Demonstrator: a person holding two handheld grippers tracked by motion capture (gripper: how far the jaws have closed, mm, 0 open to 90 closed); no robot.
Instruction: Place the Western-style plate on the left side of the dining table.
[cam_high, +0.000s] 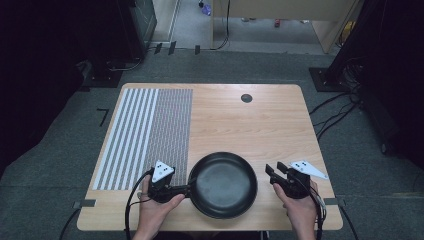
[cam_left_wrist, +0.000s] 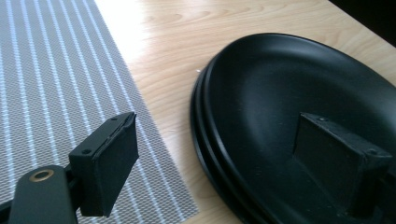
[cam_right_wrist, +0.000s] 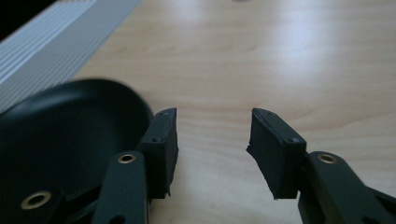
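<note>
A black pan (cam_high: 223, 185) sits near the table's (cam_high: 260, 120) near edge, its left rim beside a striped mat (cam_high: 145, 135); bare wood lies open beyond it. The left gripper (cam_high: 186, 189) has its fingers (cam_left_wrist: 109, 163) spread wide astride the pan's left rim. The right gripper (cam_high: 274, 169), right of the pan, has its fingers (cam_right_wrist: 163, 149) part open, holding nothing.

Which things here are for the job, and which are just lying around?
For the job:
black frying pan
left gripper, at the pan's handle
right gripper, open beside the pan

Just lying around:
striped placemat
grey woven placemat
</note>
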